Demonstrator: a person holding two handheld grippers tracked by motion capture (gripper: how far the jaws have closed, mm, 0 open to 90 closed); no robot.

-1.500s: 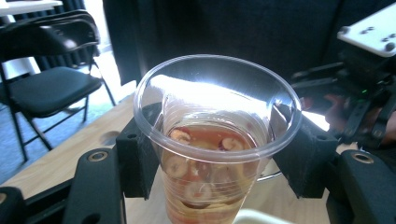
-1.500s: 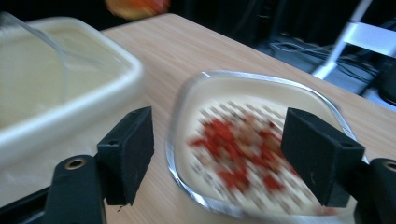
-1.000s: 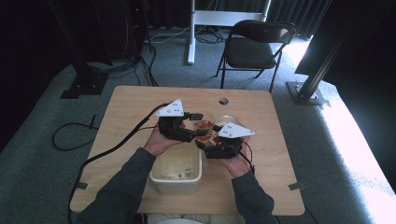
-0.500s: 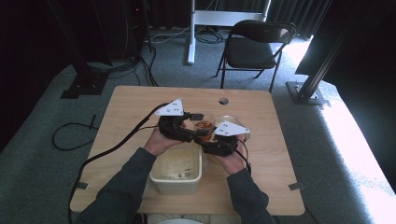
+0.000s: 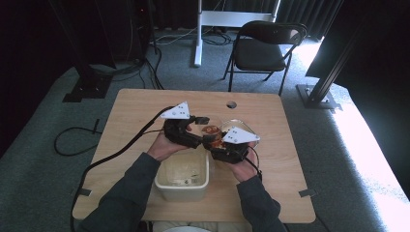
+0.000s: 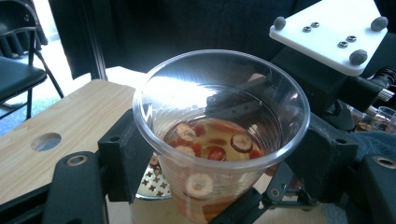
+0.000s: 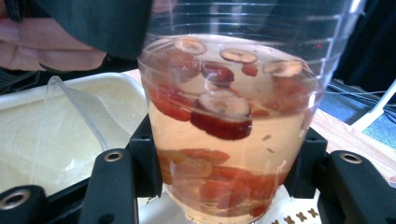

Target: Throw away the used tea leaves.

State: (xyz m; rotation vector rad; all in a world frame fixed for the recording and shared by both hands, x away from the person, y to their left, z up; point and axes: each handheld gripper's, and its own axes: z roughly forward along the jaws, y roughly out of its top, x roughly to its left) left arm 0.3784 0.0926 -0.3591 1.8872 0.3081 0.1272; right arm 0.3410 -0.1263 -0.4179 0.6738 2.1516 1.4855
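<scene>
A clear plastic cup (image 5: 211, 130) (image 6: 219, 140) (image 7: 229, 116) of pale tea with red date slices is held upright over the table between both grippers. My right gripper (image 5: 215, 140) (image 7: 229, 172) has just closed, and its jaws press on the cup's lower part from both sides. My left gripper (image 5: 205, 129) (image 6: 219, 156) has just been opening. Its jaws stand on either side of the cup below the rim, seemingly just clear of the wall. The right gripper's white plate (image 6: 327, 32) shows behind the cup.
A white tub (image 5: 183, 176) (image 7: 70, 140) stands just in front of the hands, with a clear plastic piece (image 7: 70, 107) in it. A perforated metal strainer (image 6: 156, 182) lies under the cup. The table has a hole (image 5: 231, 104); a chair (image 5: 263, 48) stands beyond it.
My right gripper has shifted a little left, in against the cup beside the left gripper. The left hand and the cup have stayed in place.
</scene>
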